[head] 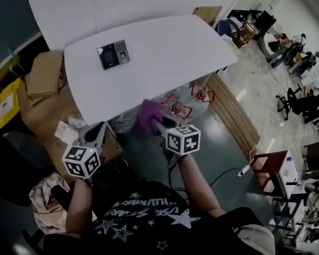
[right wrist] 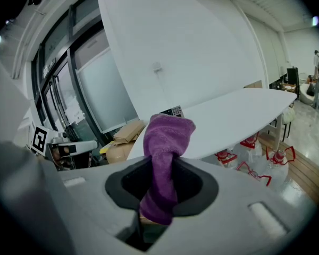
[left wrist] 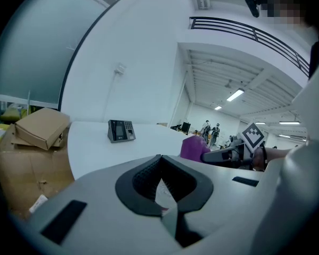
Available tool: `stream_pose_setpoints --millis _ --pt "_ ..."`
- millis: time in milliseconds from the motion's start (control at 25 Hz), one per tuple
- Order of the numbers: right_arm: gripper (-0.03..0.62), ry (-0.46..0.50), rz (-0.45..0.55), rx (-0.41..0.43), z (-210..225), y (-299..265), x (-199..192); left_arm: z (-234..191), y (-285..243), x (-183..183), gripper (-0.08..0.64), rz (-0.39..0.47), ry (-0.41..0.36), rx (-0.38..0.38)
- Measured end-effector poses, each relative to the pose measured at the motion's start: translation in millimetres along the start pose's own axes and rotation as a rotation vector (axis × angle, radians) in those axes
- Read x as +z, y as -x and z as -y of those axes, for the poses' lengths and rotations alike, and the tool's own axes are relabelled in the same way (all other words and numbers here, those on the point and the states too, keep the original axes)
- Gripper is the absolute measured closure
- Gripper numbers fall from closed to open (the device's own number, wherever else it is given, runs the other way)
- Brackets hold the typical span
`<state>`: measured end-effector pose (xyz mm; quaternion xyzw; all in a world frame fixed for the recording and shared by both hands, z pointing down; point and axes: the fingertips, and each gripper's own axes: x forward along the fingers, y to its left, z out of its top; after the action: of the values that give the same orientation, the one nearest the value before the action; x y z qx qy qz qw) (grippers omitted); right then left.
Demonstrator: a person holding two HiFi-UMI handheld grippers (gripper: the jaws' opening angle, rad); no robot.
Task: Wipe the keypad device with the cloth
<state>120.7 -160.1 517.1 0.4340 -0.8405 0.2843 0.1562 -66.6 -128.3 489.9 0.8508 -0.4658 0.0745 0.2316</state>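
Note:
The keypad device [head: 113, 54] is a dark unit with a screen and number keys, standing near the far left corner of the white table [head: 165, 57]. It also shows in the left gripper view [left wrist: 120, 130], and peeks over the cloth in the right gripper view [right wrist: 174, 110]. My right gripper [head: 157, 122] is shut on a purple cloth [head: 149, 115] [right wrist: 165, 139], held off the table's near edge and well short of the device. My left gripper [head: 98, 134] [left wrist: 160, 159] hangs lower left of the table, jaws closed together with nothing between them.
Cardboard boxes [head: 42, 76] [left wrist: 40, 127] are stacked left of the table. Bottles with red handles [head: 178, 108] [right wrist: 255, 142] sit on the floor under the table's near edge. Office chairs and desks [head: 292, 52] stand far right. A wooden strip [head: 234, 113] runs along the floor.

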Motion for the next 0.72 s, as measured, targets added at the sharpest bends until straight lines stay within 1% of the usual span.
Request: stream_pose_setpoints --millis 400,720 --pt "0.494 0.044 0.023 0.030 -14 69 -20 67 34 -11 0.552 0.025 -0.047 -0.009" --pt "0.495 0.038 0.025 0.054 -23 107 -50 94 63 -40 0.552 0.028 -0.022 0.026"
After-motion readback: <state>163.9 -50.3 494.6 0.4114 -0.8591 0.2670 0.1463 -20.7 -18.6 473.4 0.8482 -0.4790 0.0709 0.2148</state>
